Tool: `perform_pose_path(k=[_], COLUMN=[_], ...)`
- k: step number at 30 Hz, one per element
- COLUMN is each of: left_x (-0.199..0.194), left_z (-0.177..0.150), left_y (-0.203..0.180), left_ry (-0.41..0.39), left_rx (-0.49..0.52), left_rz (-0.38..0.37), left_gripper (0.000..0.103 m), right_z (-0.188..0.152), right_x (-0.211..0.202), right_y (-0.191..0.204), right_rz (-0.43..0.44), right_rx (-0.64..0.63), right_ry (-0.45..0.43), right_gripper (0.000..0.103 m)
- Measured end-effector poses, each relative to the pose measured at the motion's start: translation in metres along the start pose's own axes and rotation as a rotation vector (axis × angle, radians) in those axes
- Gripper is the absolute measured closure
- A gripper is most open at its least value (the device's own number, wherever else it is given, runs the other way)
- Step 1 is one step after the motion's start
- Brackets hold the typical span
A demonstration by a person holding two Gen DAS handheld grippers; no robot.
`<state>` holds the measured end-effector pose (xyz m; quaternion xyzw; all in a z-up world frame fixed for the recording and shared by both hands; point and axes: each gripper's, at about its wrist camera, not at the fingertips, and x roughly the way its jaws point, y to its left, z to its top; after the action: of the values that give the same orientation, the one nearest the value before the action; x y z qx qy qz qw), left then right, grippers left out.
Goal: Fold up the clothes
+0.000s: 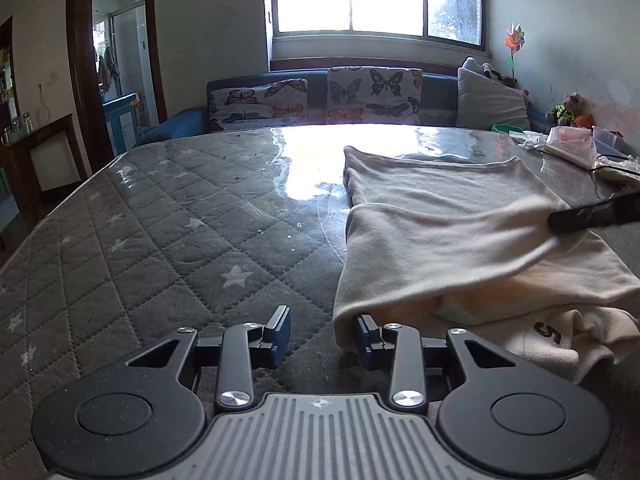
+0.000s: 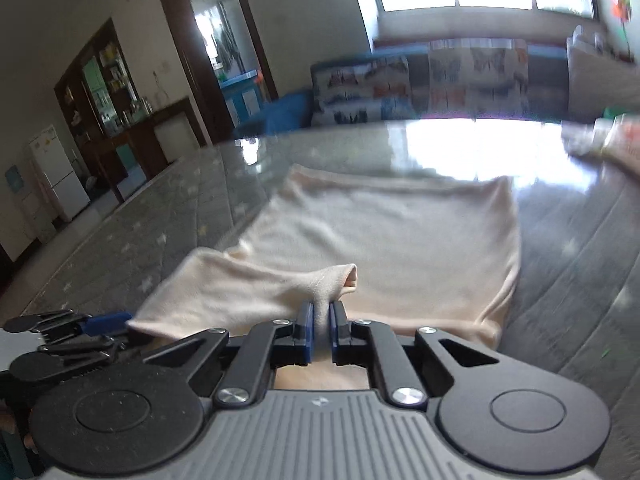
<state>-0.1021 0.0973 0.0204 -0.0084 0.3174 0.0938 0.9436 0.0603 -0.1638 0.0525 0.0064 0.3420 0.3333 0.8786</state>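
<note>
One cream garment point(image 1: 452, 240) lies on a grey quilted table point(image 1: 160, 232) patterned with white stars and covered by a glossy clear sheet. Going from left to right in the left wrist view, that side of the table is bare quilting, then the left gripper point(image 1: 322, 330) sits low over the near edge with its blue-padded jaws spread apart and nothing between them; its right finger is just beside the garment's near-left corner, and whether it touches the cloth cannot be told. The garment fills the right half of the tabletop. It is soft, pale cream, with a hemmed far edge, a fold running across its middle, and bunched layers at the near right where a small dark printed mark point(image 1: 548, 330) shows. Its long axis runs away from the camera toward a sofa with butterfly-print cushions point(image 1: 316, 98) under the window, the hemmed end pointing that way. At the far right edge of the table is a clutter of small items point(image 1: 576, 144). In the right wrist view, which is blurred, the right gripper point(image 2: 320, 320) is clenched on a pinched-up ridge of the cloth, a lifted flap draping leftward from it over the flat body.
</note>
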Motion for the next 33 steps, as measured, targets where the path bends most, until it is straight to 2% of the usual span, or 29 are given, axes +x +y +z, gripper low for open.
perform_pose_path(k=[3,5,13,15,17,18,21,24,28,33], left_x=[0.000,0.000,0.001,-0.001,-0.005,-0.007,-0.016,-0.024,-0.035,-0.015], left_z=[0.001,0.001,0.003,0.003,0.006,0.007,0.010,0.017,0.034,0.053], left_y=[-0.001,-0.002,-0.006,-0.007,-0.004,-0.003,0.003,0.008,0.008,-0.012], left_ry=[0.002,0.001,0.010,0.014,0.018,0.020,0.016,0.007,-0.057,-0.074], left_rx=[0.016,0.027,0.068,0.087,0.099,0.105,0.124,0.131,0.098,0.061], left_rz=[-0.002,-0.006,-0.010,-0.024,-0.047,-0.060,-0.090,-0.113,-0.178,-0.277], left_gripper=[0.066,0.066,0.063,0.063,0.060,0.055,0.052,0.052,0.053,0.057], right_z=[0.007,0.005,-0.025,-0.029,-0.025,-0.023,-0.018,-0.012,-0.007,-0.010], right_x=[-0.030,-0.036,-0.006,-0.004,-0.009,-0.011,-0.019,-0.023,-0.012,0.007], right_y=[0.005,0.004,-0.022,-0.025,-0.026,-0.026,-0.027,-0.027,-0.020,-0.014], right_rz=[-0.012,-0.021,-0.060,-0.053,-0.055,-0.056,-0.074,-0.069,-0.049,-0.035], right_rx=[-0.044,-0.050,0.032,0.038,0.034,0.033,0.016,0.009,-0.025,-0.046], right_ry=[-0.054,-0.054,0.085,0.085,0.082,0.081,0.054,0.017,0.002,0.020], right_gripper=[0.096,0.096,0.094,0.091,0.087,0.087,0.087,0.087,0.087,0.087])
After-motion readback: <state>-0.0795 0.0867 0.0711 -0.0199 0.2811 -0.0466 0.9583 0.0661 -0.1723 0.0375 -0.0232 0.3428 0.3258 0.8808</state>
